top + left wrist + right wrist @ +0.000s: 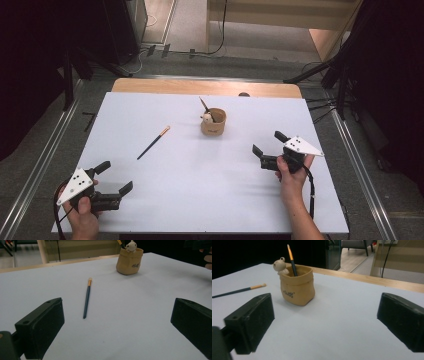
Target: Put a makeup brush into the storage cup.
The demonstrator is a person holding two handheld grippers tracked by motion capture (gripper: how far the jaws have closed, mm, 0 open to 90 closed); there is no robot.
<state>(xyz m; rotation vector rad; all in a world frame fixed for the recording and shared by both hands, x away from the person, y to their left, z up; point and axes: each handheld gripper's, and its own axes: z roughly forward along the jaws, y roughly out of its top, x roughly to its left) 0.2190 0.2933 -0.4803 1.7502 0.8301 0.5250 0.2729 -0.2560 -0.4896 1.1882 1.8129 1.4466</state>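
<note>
A tan pot (213, 122) stands far of centre on the white worktop (200, 200), one brush (292, 261) upright inside it — a second brush (153, 143) lies flat to its left. The right claw (268, 148) sits near-right of the pot, jaws wide and empty. The left claw (116, 176) rests at the near-left corner, also spread wide, gripping nothing.

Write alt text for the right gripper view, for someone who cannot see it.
A tan pen pot with a small bear figure on its rim stands on a white table, holding one dark brush upright. The right tongs frame it, open and empty. A second brush lies flat at far left.
</note>
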